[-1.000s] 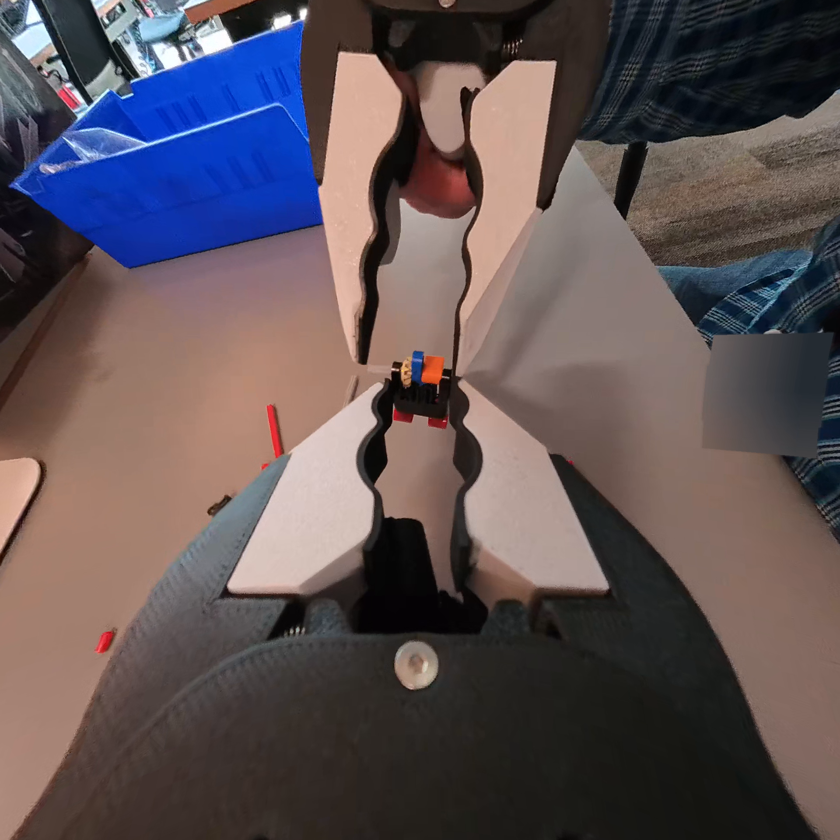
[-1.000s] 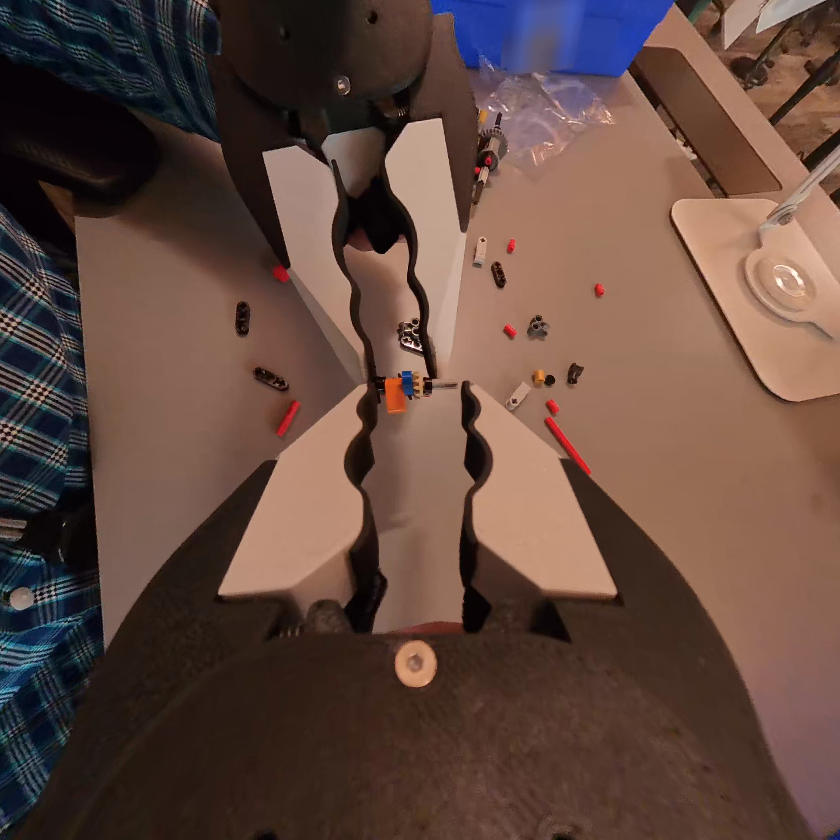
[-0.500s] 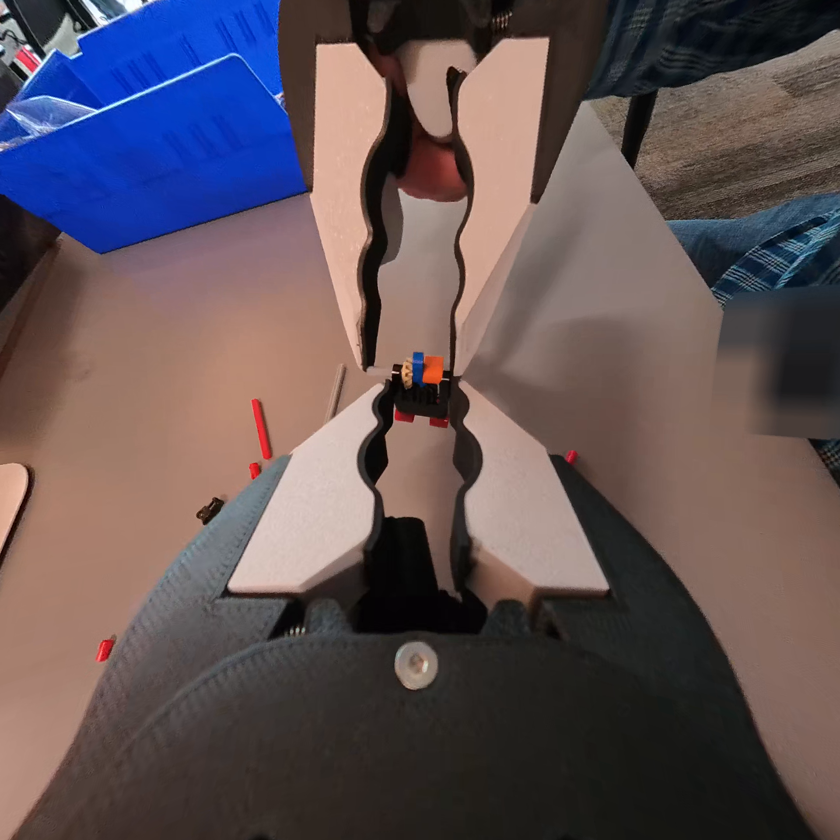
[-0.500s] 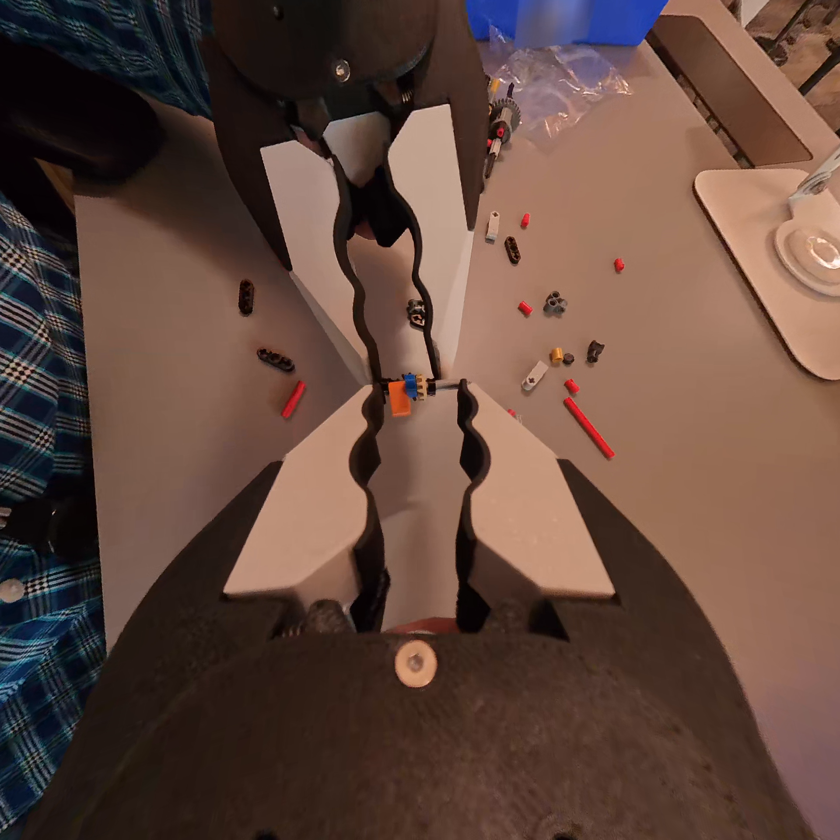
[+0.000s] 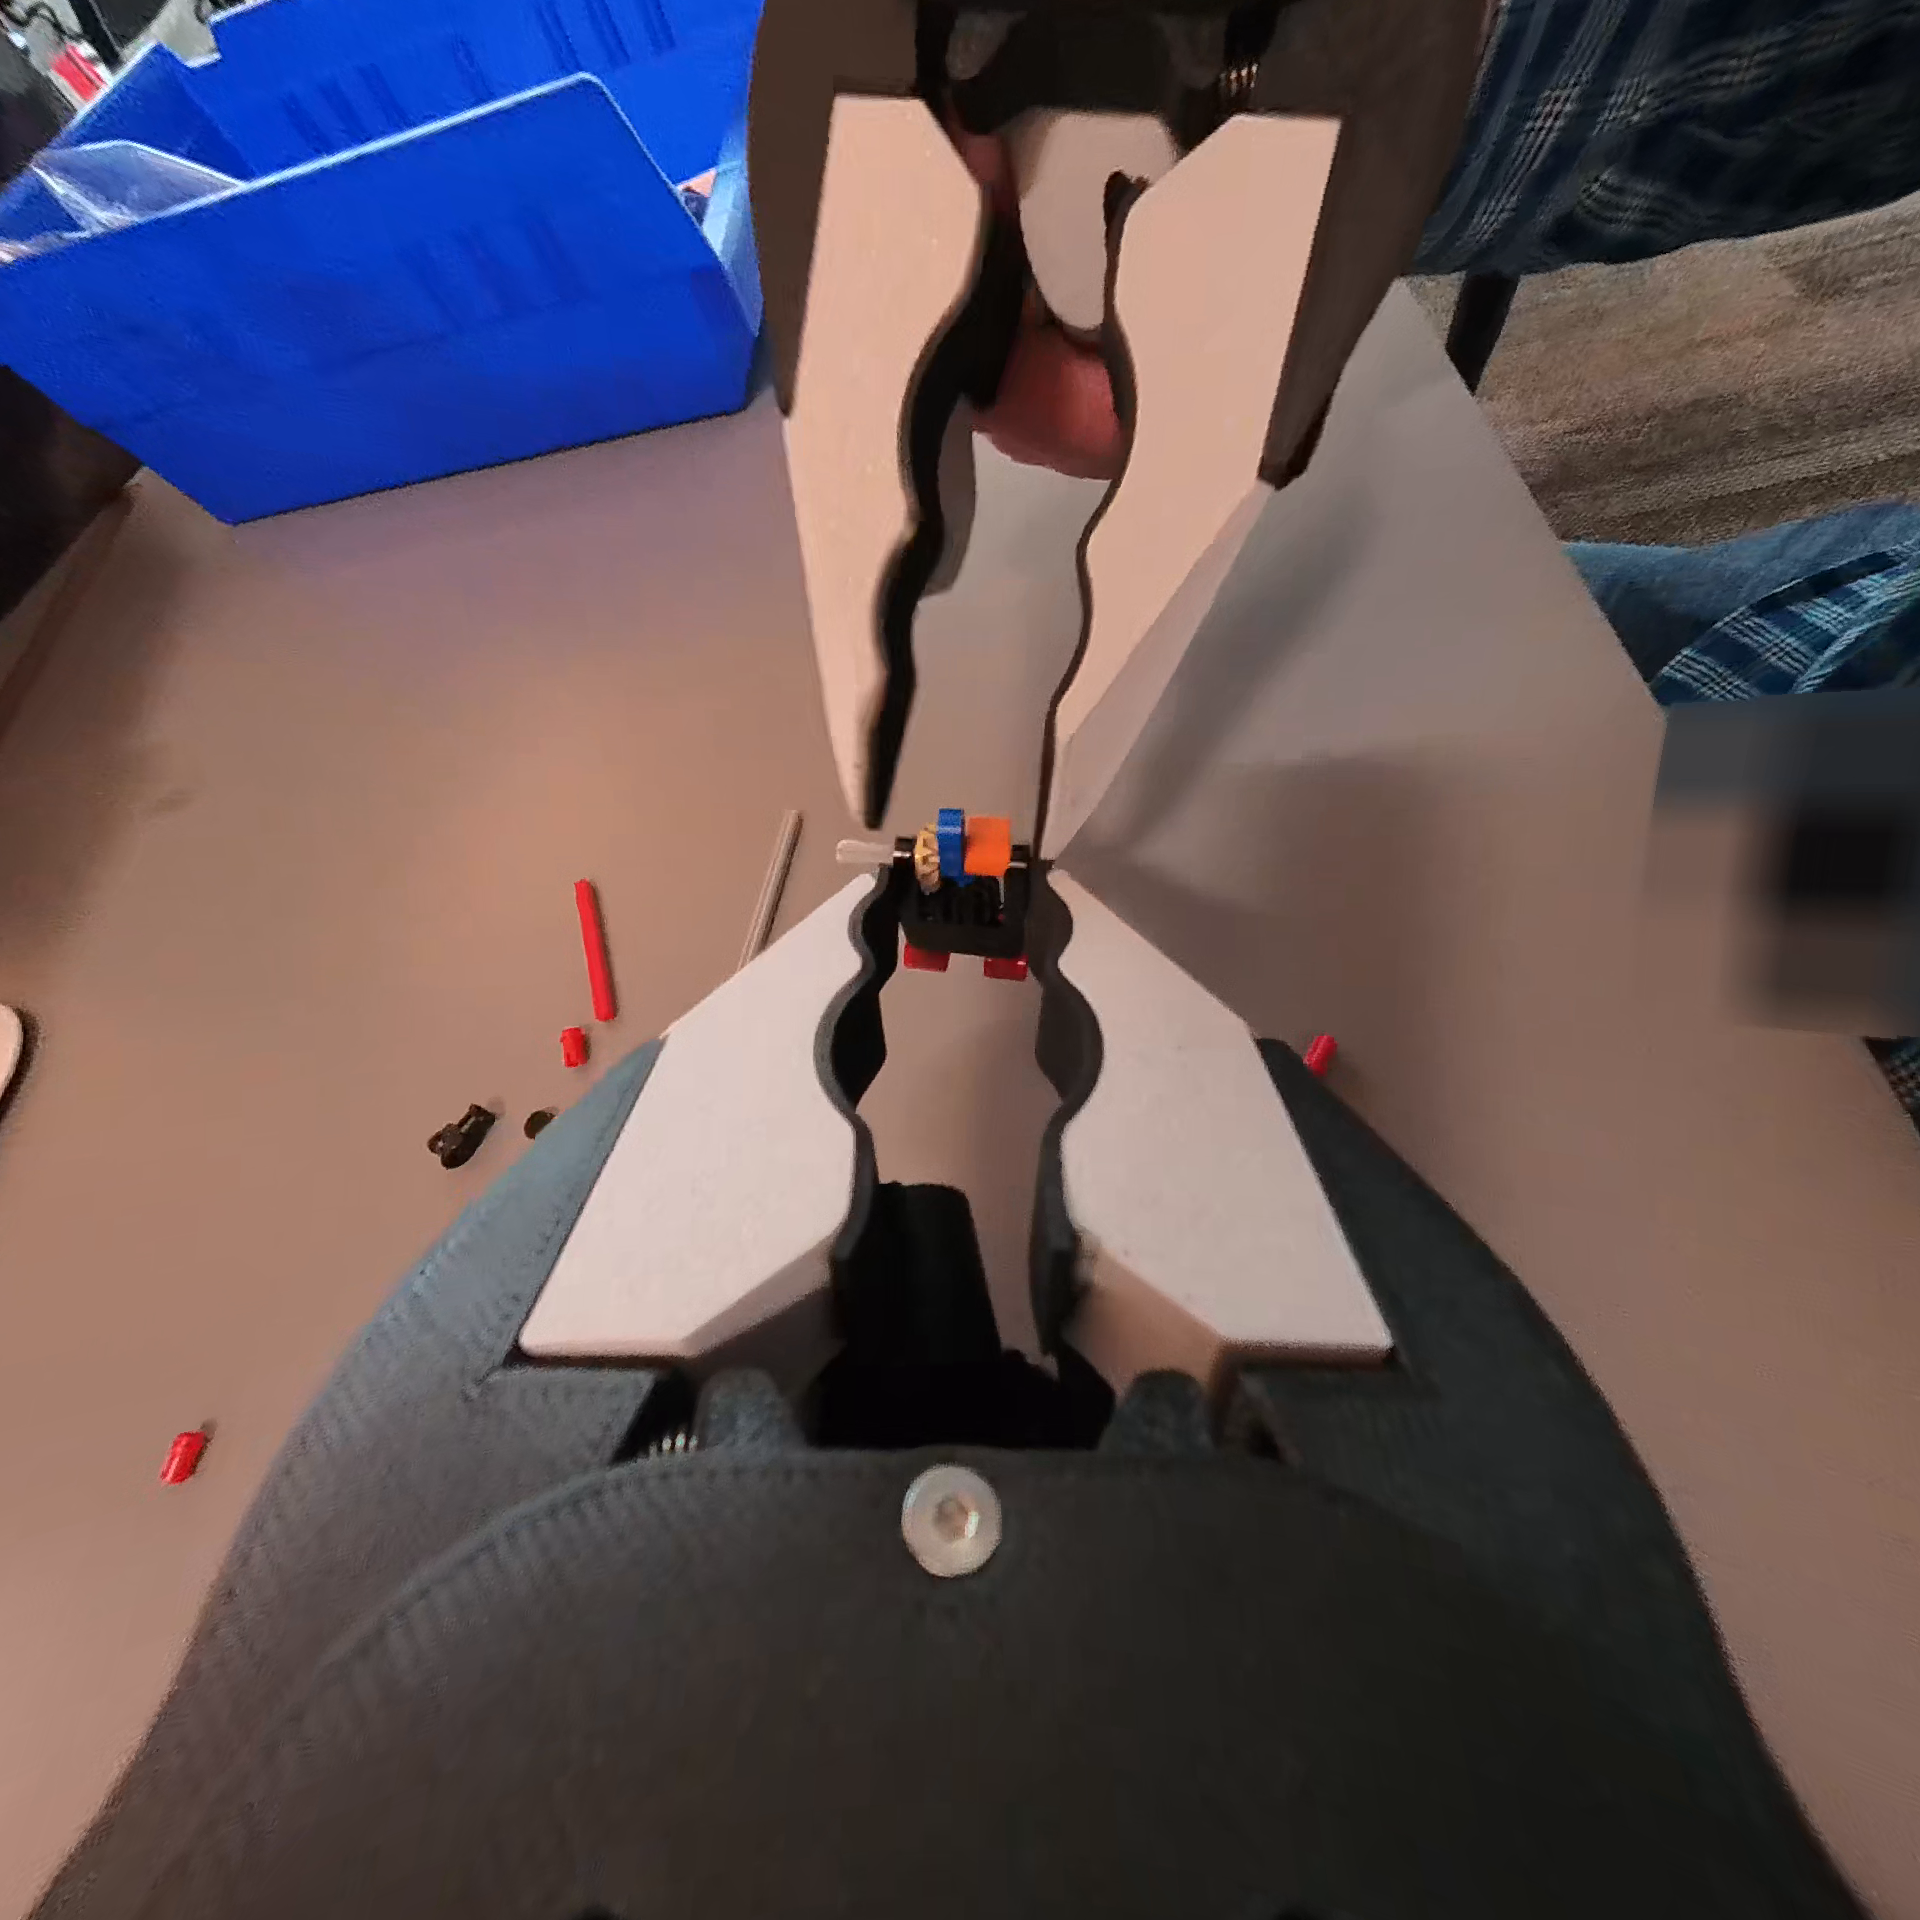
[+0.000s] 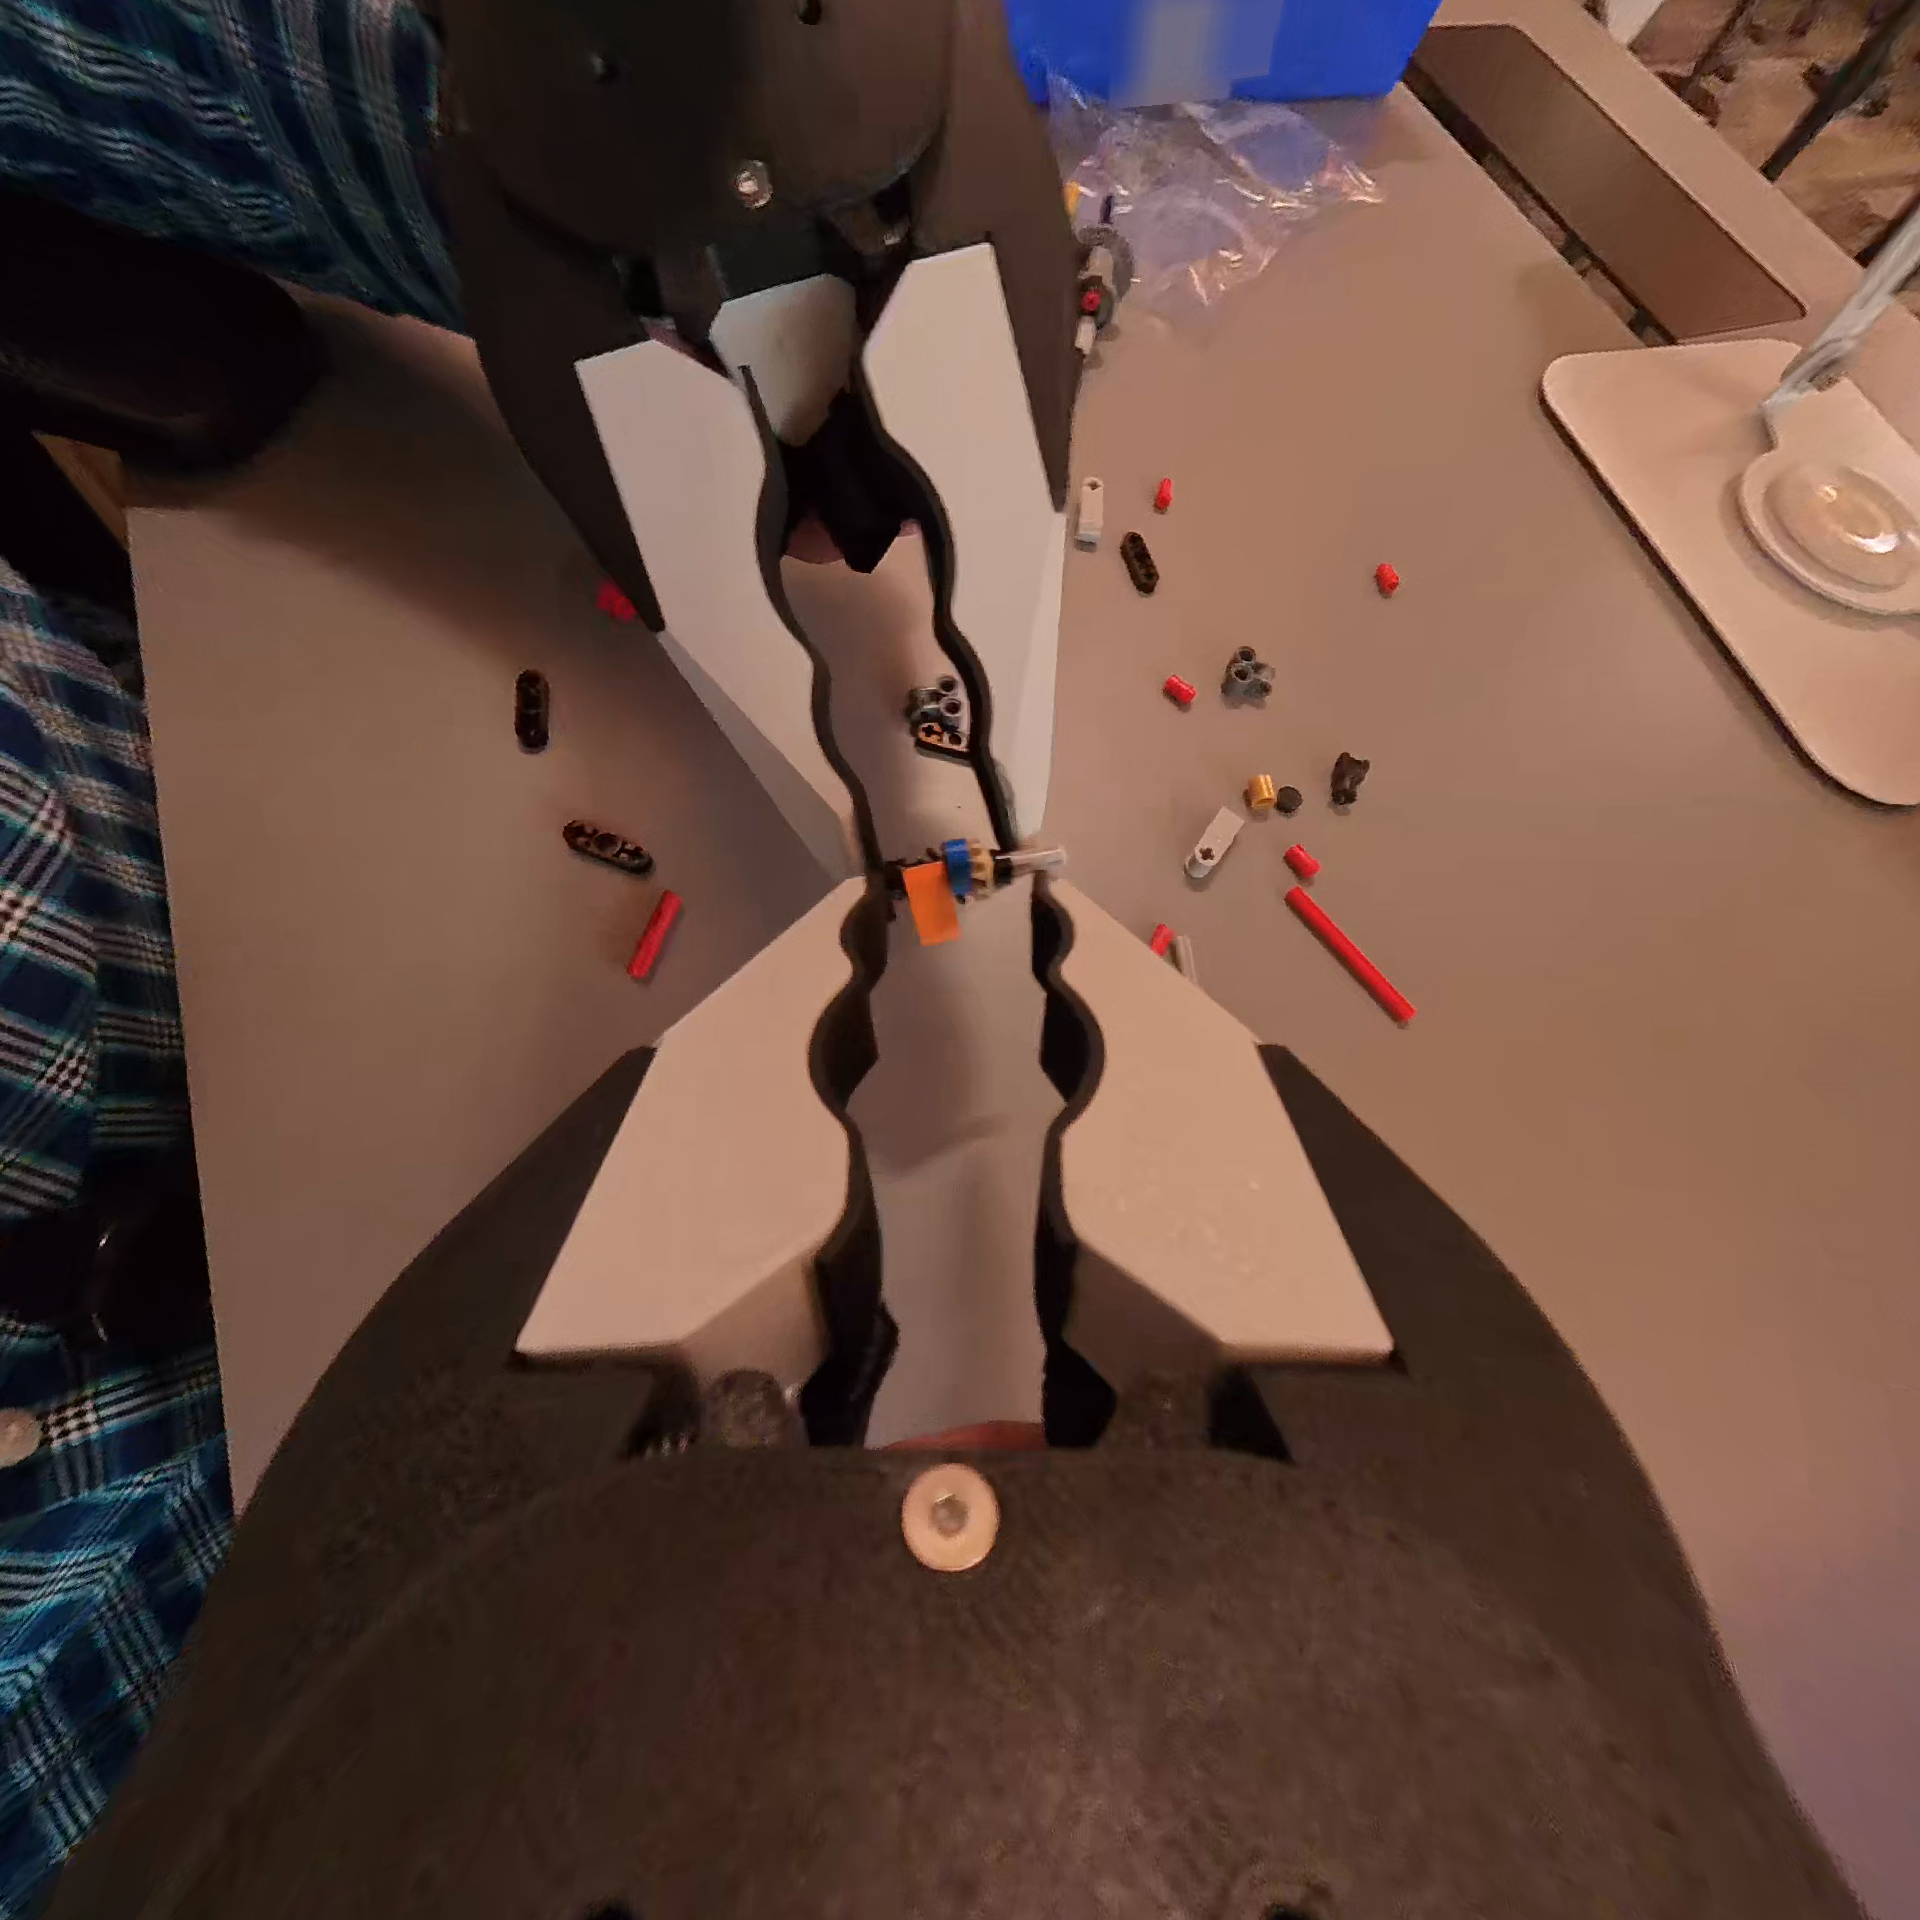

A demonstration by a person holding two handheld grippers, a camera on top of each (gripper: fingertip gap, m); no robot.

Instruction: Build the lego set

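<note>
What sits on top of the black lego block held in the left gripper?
On the black block: an axle carrying a tan gear, blue piece and orange piece. Its seating is hidden.

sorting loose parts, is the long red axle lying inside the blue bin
No, the long red axle lies flat on the table to the right of the right gripper, far from the blue bin.

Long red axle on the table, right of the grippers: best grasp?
Pinch the long red axle at mid-length, coming from above, fingers across its width. It lies flat and diagonal on the table, thin and round, with bare surface on both long sides; ends would likely let it pivot.
</note>
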